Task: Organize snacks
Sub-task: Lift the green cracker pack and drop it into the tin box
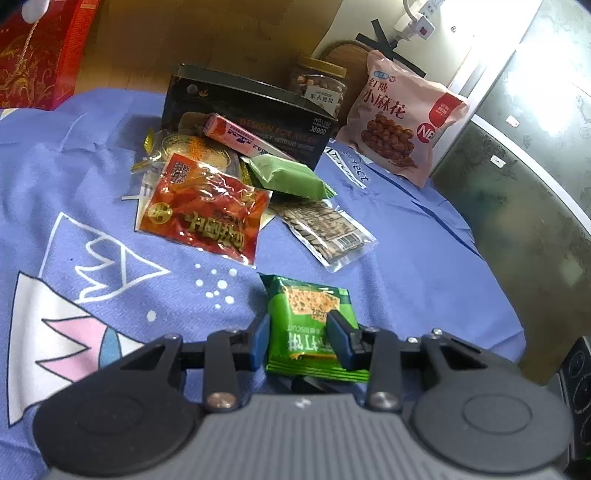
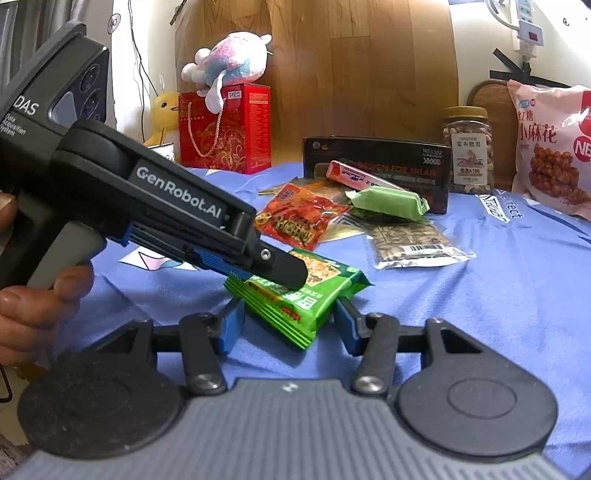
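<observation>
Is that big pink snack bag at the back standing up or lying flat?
Standing up. The pink snack bag rises on its bottom edge on the blue cloth, its printed front facing the camera, beside the nut jar.

1. Strong daylight enters from the upper right beyond the tool, washing the pale wall (image 1: 480,22) out to white
2. The crinkled red plastic snack packet (image 1: 201,210) ahead of the fingers carries bright glare spots
3. Soft shadows lie on the blue printed tablecloth (image 1: 110,155) under the packets
4. Fisheye bending curves the wooden panel (image 2: 362,74) and frame edges
5. Centres are fairly sharp; corners blur and darken
</observation>
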`<state>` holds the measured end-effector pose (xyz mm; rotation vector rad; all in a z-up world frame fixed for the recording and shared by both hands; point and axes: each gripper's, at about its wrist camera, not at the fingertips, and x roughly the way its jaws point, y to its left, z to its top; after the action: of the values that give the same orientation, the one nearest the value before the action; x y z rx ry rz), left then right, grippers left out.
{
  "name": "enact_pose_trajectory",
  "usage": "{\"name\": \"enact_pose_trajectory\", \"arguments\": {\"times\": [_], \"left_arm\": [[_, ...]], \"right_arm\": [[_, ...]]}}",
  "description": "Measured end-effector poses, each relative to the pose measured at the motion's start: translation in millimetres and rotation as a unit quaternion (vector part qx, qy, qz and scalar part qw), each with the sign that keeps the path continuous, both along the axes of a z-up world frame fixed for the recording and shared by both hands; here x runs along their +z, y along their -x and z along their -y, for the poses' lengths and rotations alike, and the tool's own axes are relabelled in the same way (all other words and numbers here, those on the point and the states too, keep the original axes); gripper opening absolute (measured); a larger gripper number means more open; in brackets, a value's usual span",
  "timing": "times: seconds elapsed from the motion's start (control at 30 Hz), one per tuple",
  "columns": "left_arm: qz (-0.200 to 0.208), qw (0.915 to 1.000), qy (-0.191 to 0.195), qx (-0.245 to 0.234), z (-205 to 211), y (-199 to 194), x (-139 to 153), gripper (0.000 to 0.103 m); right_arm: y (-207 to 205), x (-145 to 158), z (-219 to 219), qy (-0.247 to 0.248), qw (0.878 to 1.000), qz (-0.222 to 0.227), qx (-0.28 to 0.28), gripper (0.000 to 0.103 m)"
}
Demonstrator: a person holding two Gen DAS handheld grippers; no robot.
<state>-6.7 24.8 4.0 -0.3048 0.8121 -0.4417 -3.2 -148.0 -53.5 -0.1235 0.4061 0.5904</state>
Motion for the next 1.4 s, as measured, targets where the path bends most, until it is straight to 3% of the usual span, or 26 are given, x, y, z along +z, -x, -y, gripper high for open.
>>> {"name": "enact_pose_trajectory", "arguments": {"times": [0.23, 0.77, 0.97, 1.17, 1.4], "left_arm": [[0.013, 0.9998, 0.009, -0.015, 7.6, 1.5, 9.7, 0.034], [0.053, 0.9984, -0.002, -0.019, 15.9, 11.1, 27.0, 0.034], [0.066, 0.9976, 0.003, -0.02, 15.1, -6.4, 35.2, 0.034], [0.052, 0.9984, 0.01, -0.02, 12.3, -30.5, 29.7, 0.034], [0.11, 0.9938, 0.013, 0.0, 4.3, -82.1, 70.4, 0.035]], "right_arm": [[8.5, 7.4, -1.8, 0.017, 0.999, 0.024, -0.017, 0.056], [17.5, 14.4, 7.8, -0.004, 0.998, 0.047, -0.04, 0.055], [3.4, 23.9, 5.6, -0.011, 0.997, 0.061, -0.048, 0.055], [-15.2, 22.5, 1.4, -0.006, 0.997, 0.05, -0.053, 0.055], [-62.1, 52.2, -6.4, -0.001, 0.996, 0.075, -0.039, 0.055]]}}
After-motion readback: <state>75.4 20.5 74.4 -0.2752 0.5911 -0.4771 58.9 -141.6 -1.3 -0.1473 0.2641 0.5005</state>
